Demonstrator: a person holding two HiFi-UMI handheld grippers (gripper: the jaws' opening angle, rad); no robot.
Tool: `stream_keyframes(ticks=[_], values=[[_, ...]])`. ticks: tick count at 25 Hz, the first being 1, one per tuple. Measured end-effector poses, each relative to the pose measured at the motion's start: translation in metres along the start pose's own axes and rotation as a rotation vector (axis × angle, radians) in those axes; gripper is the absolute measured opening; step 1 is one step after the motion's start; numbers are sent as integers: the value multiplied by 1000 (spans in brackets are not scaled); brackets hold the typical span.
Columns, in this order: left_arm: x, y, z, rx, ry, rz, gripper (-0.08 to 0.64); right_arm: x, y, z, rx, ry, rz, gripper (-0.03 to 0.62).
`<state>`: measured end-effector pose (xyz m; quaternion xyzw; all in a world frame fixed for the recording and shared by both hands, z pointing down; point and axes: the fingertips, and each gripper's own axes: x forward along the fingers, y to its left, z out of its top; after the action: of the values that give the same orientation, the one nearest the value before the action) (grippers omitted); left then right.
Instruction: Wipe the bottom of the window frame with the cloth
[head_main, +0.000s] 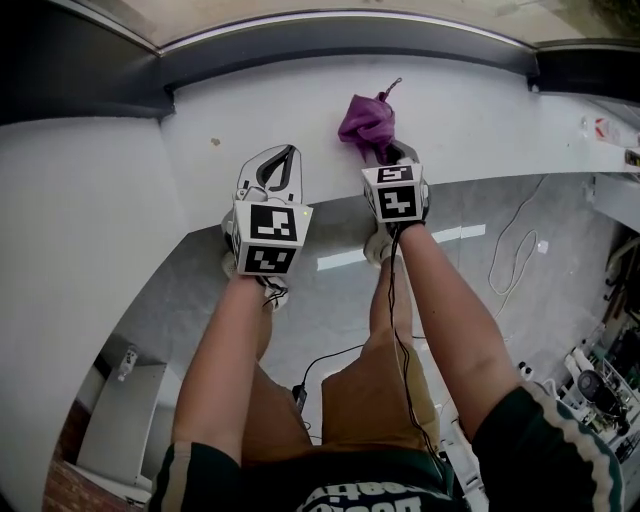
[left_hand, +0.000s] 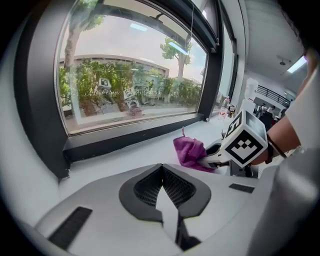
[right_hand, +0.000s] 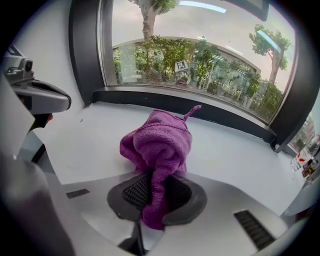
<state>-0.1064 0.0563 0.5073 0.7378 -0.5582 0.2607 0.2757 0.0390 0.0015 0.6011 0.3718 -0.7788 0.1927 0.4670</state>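
Cloth (right_hand: 159, 145): purple, bunched into a wad, pinched in the right gripper (right_hand: 156, 187). The jaws are clamped on a fold of it, with one tail hanging back between the pads and the bulk bulging out past the tips. A small hang loop (right_hand: 193, 110) sticks up on the side of the wad away from the gripper.

The wad sits low over the white sill (head_main: 300, 110), directly ahead of the right gripper's tips. Can't tell whether it touches the sill. It's short of the dark bottom rail of the window frame (right_hand: 210, 116), with a strip of bare sill between wad and rail. The glass (right_hand: 200, 55) is beyond the rail.

Left gripper (left_hand: 161, 186): jaws closed, tips meeting, nothing between them. It's over the sill just left of the right gripper, side by side and not touching, also pointed at the rail. The cloth is off to its right and slightly ahead.

A small dark speck (head_main: 215, 141) on the sill is ahead-left of the left gripper.
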Motion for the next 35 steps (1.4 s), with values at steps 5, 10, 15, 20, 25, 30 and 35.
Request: stream_keyframes(ticks=[5, 10, 15, 20, 25, 30, 35], values=[[-10, 18, -13, -36, 18, 29, 9, 3, 28, 8, -46, 27, 20, 58], [-19, 27, -22, -64, 19, 40, 9, 5, 59, 20, -74, 20, 43, 58], [-26, 44, -29, -104, 12, 70, 9, 8, 80, 30, -153, 14, 44, 58], [-35, 60, -40, -141, 17, 102, 9, 11, 102, 36, -182, 18, 77, 58], [-49, 73, -42, -153, 15, 133, 9, 13, 134, 46, -202, 11, 134, 59], [-69, 83, -44, -190, 20, 171, 9, 13, 161, 56, -231, 0, 191, 58], [-86, 94, -52, -232, 17, 216, 9, 15, 189, 63, -263, -13, 240, 58]])
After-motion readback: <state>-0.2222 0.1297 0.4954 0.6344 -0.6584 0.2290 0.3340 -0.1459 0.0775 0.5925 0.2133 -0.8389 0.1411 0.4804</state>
